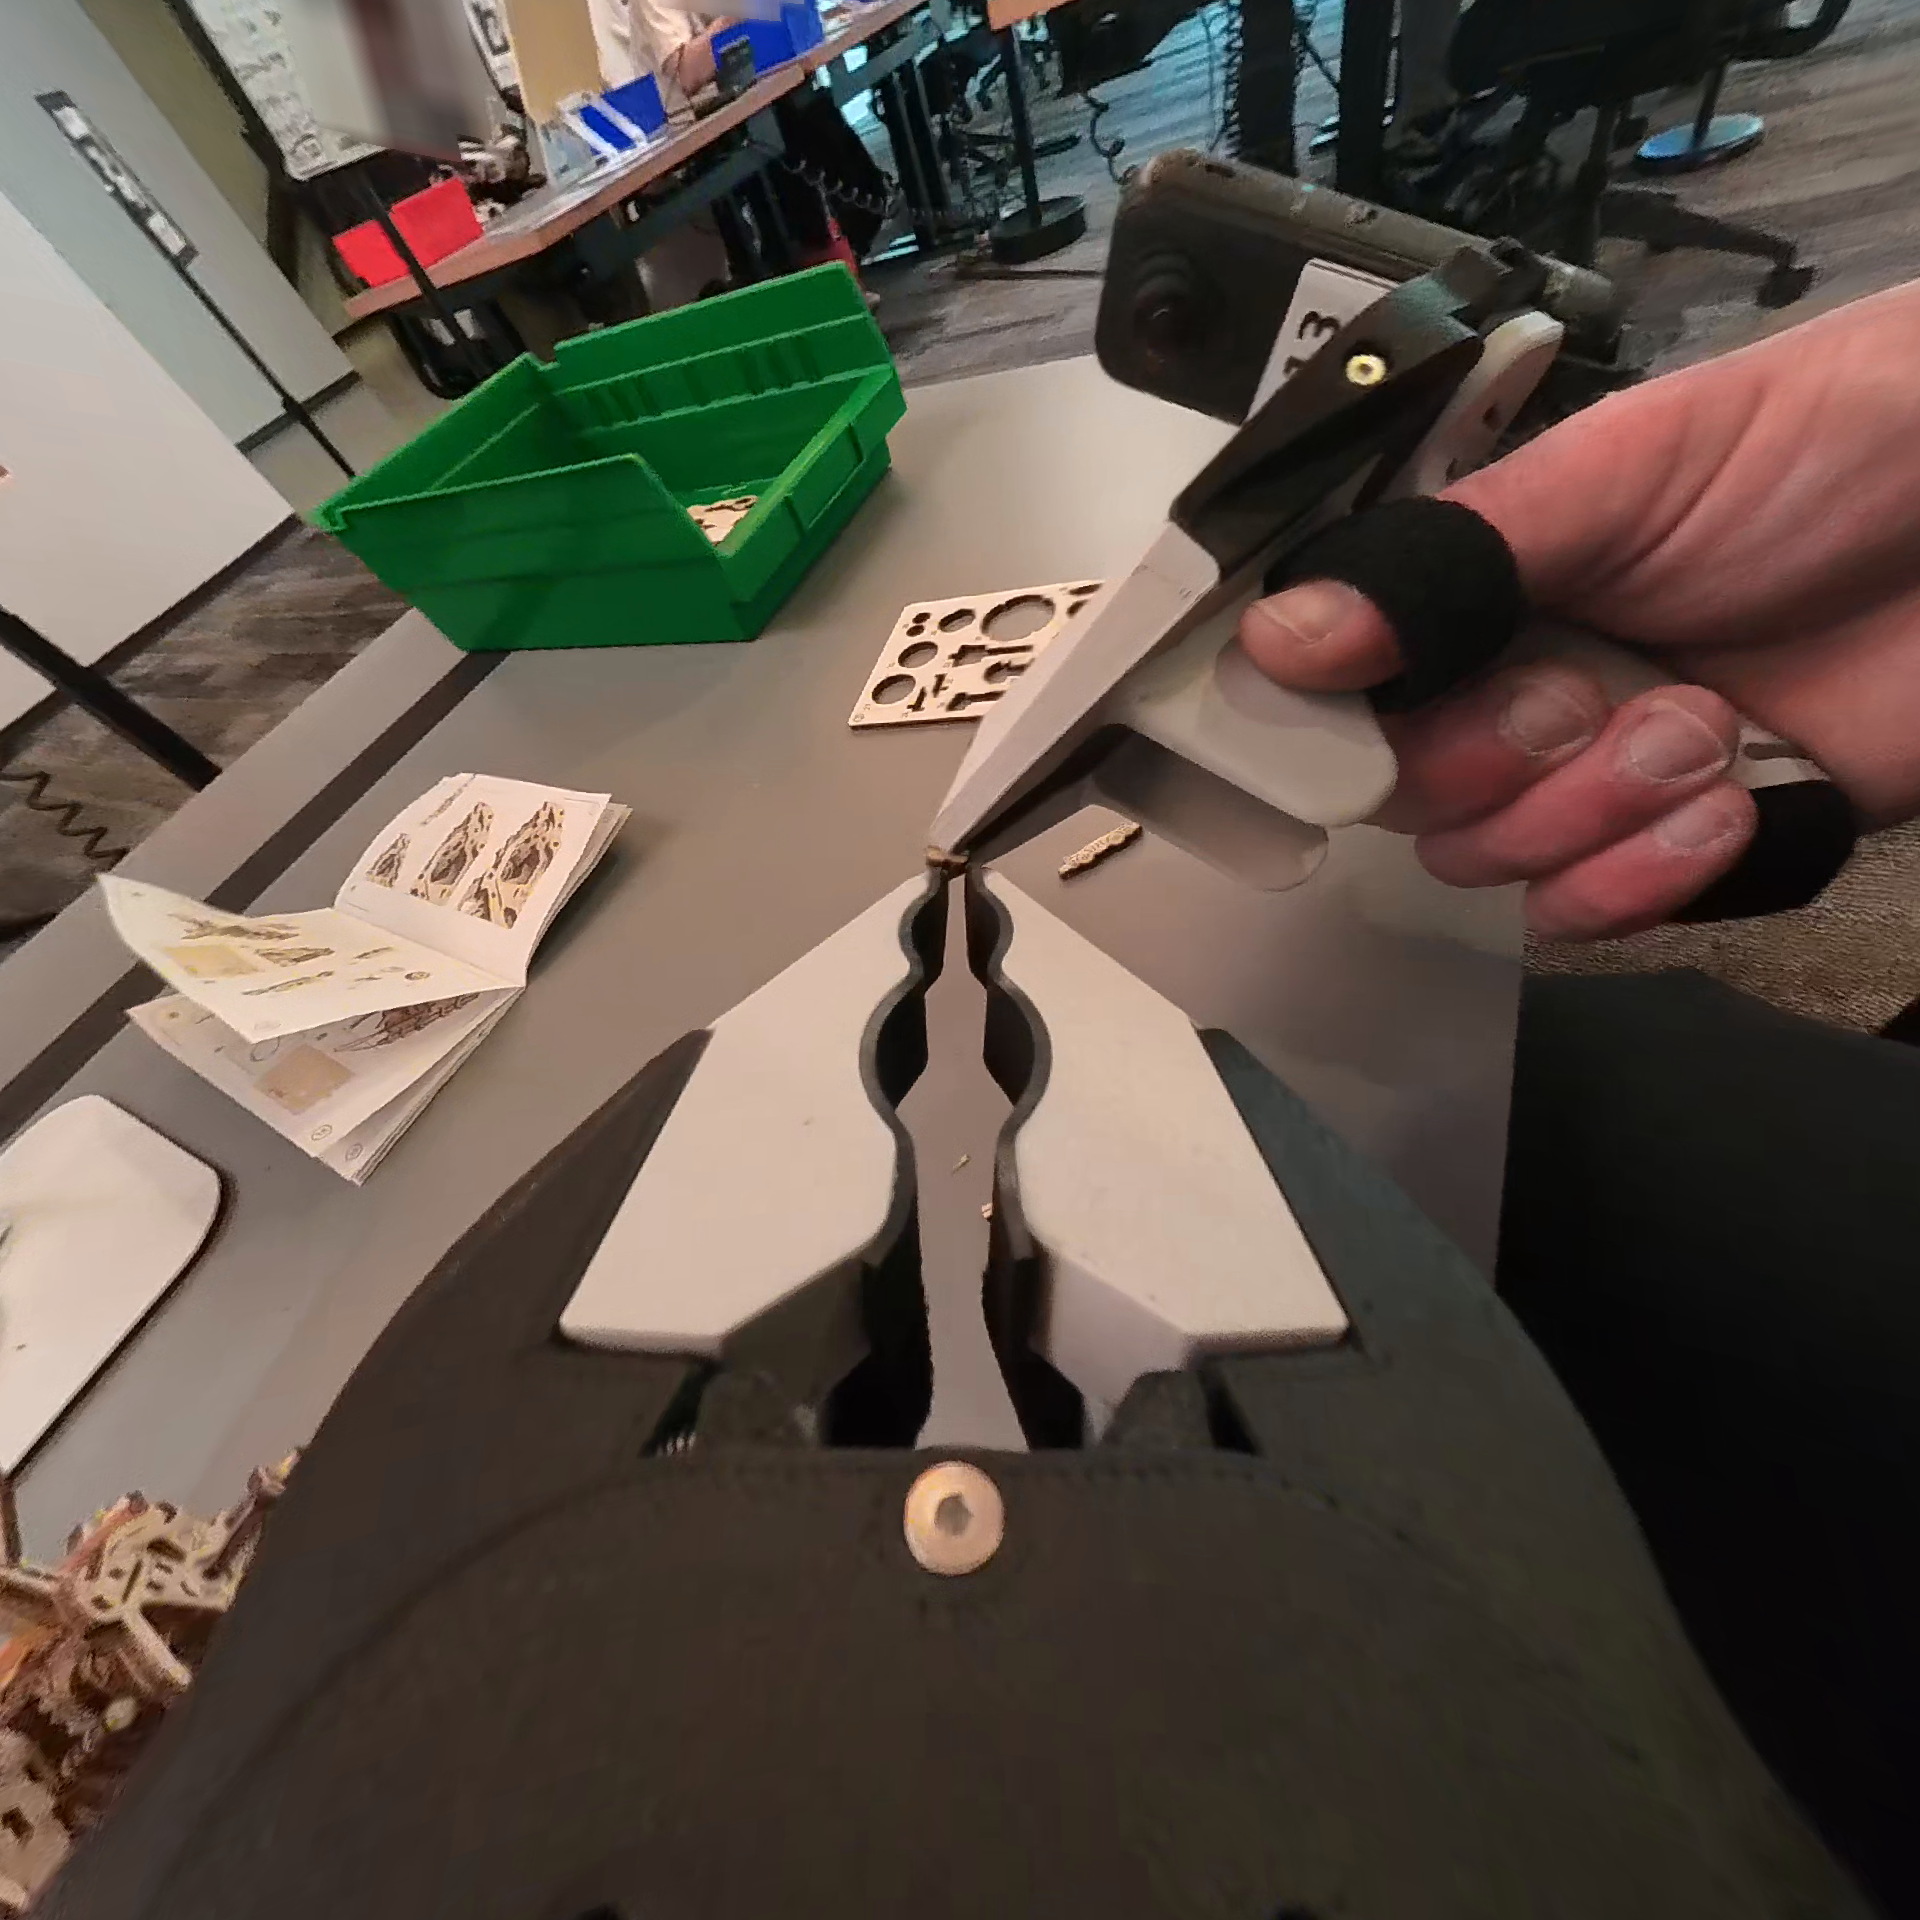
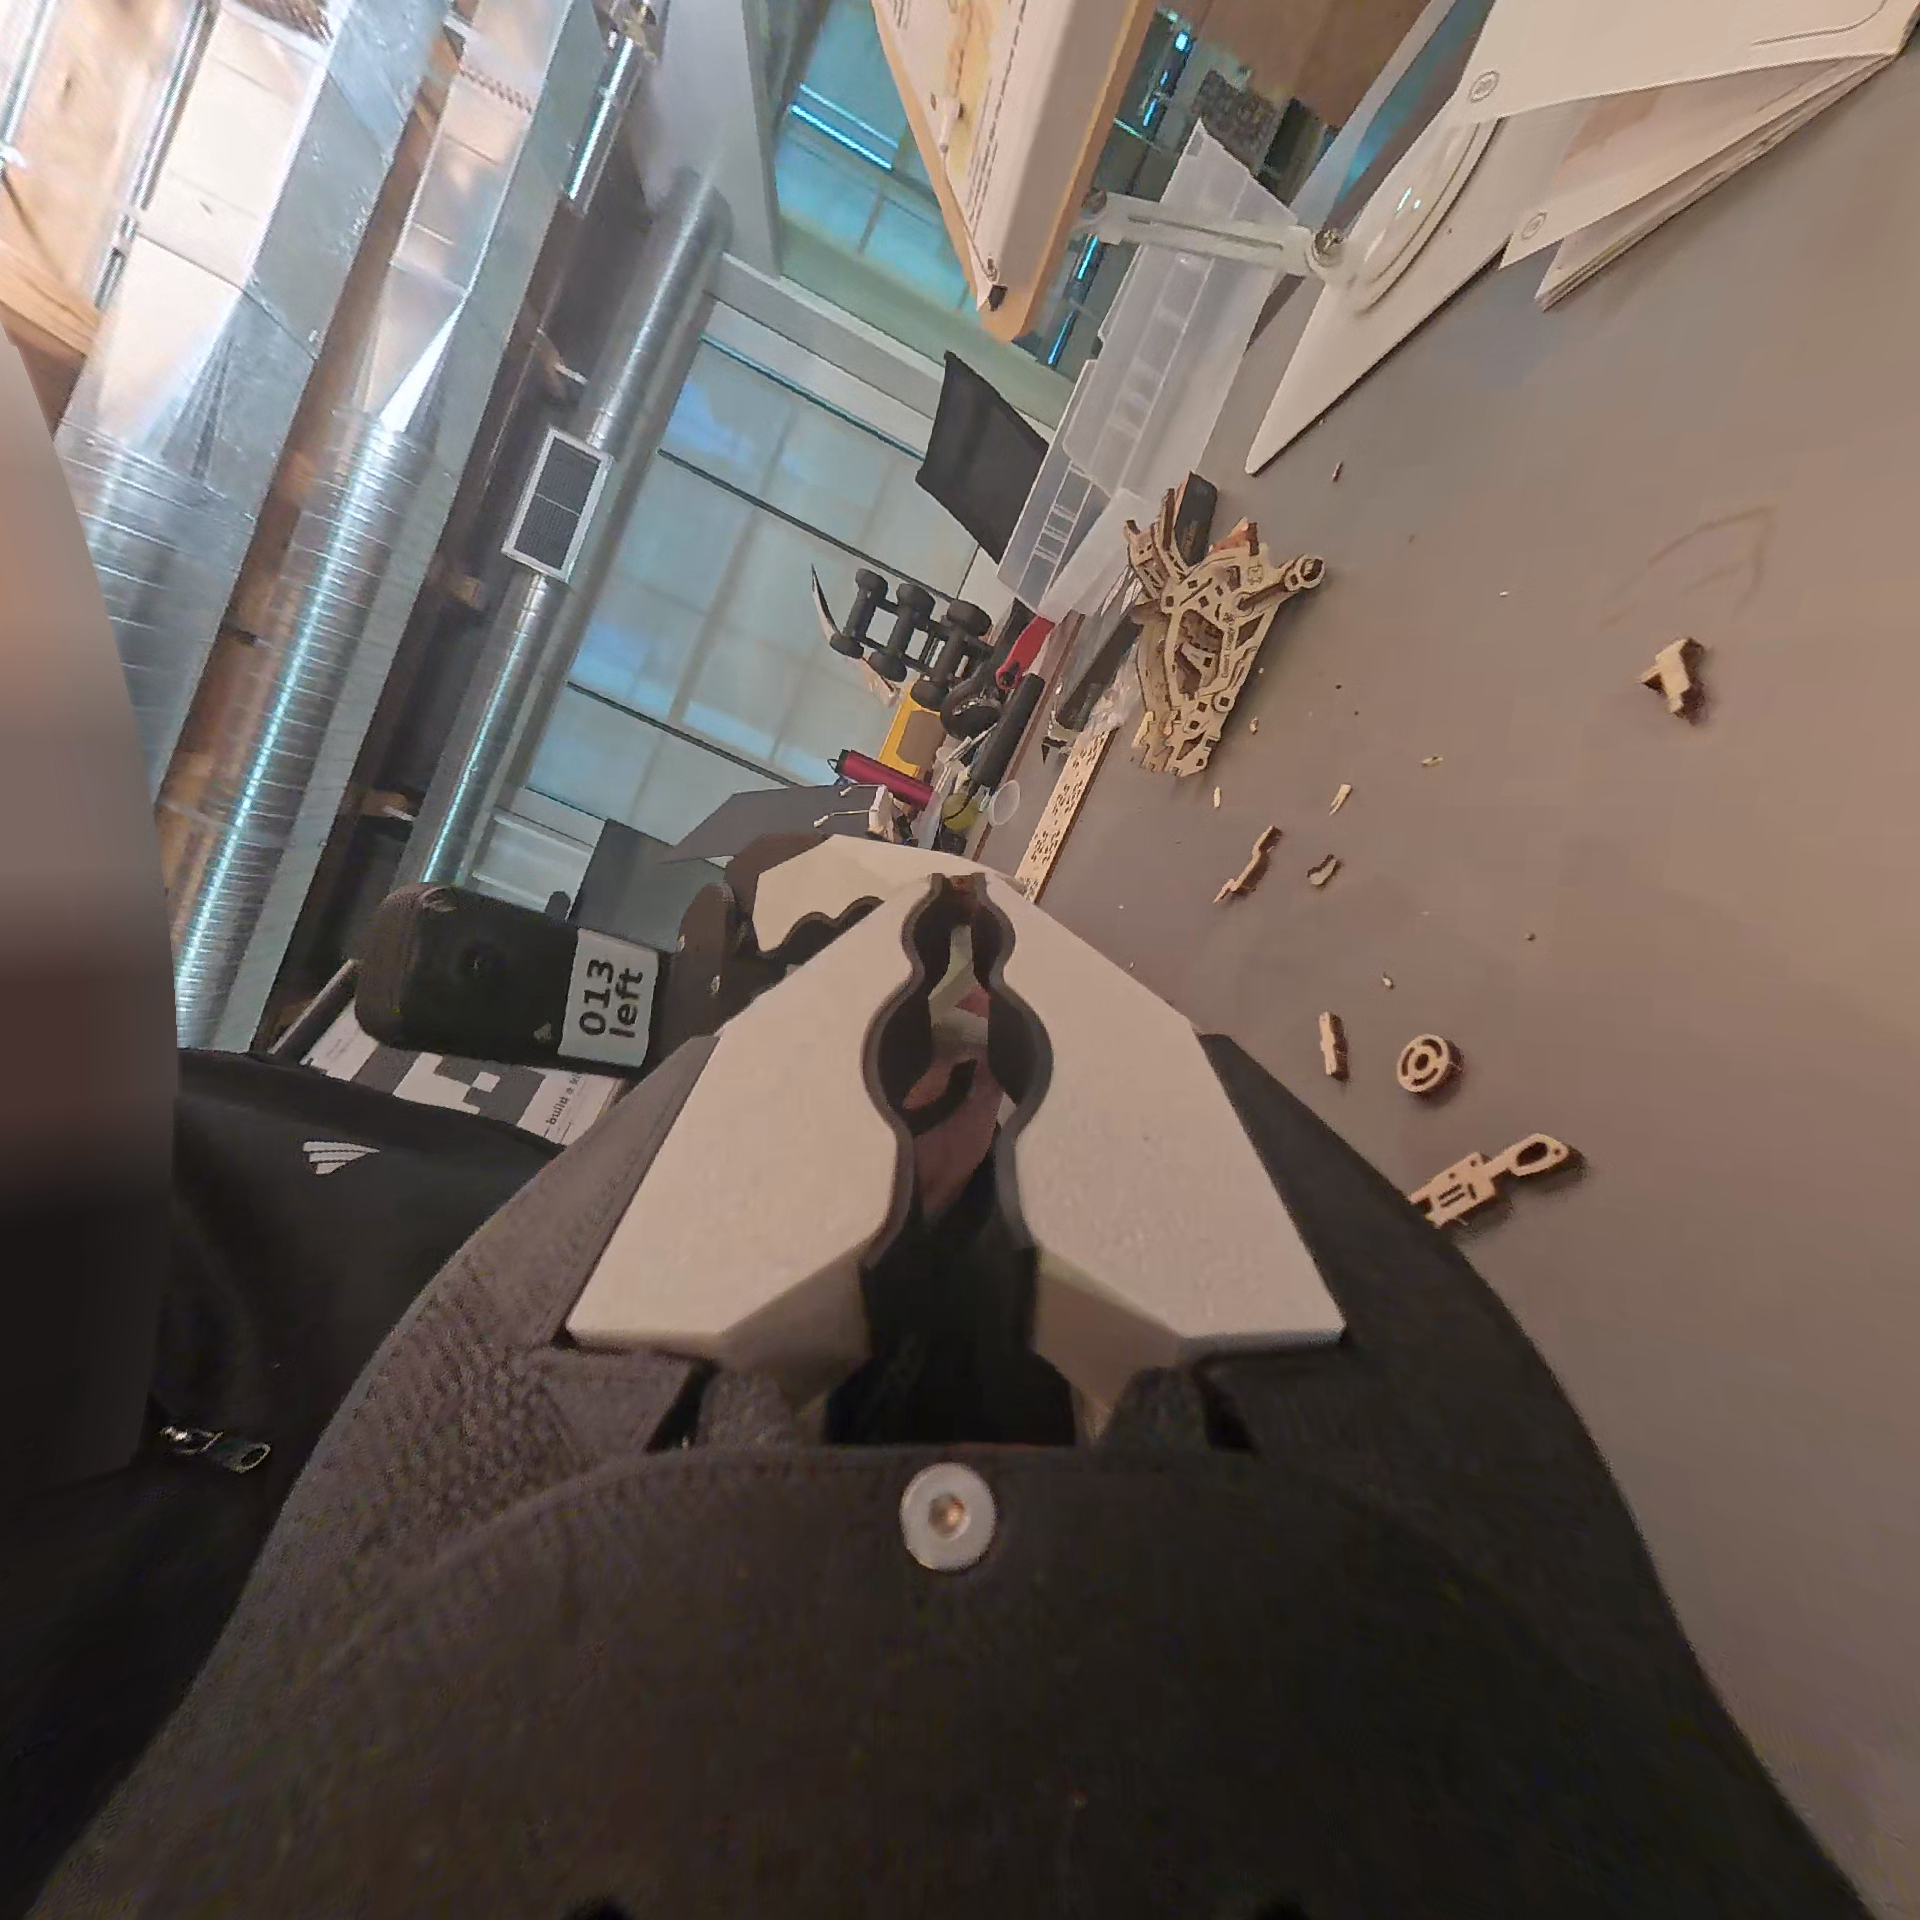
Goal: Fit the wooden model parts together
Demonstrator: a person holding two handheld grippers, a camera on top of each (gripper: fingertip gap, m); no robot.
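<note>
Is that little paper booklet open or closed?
Open. The instruction booklet lies on the grey table with its pages fanned apart and one leaf curling upward.

Even, soft indoor light in both wide-angle views, with strong fisheye bending toward the edges. The grey table point(image 1: 727, 748) shows faint shadows and mild sheen. Right wrist view is tilted sideways, its left edge blurred.

Place: open office used as a workshop
Furniture: rows of desks point(image 1: 582, 208) and office chairs point(image 1: 1621, 114) on carpet
Ceiling: bare metal ducts point(image 2: 343, 499)
Work surface point(image 1: 727, 790): green parts bin point(image 1: 613, 499), instruction booklet point(image 1: 416, 935), laser-cut wooden sheet point(image 1: 966, 655)
</note>
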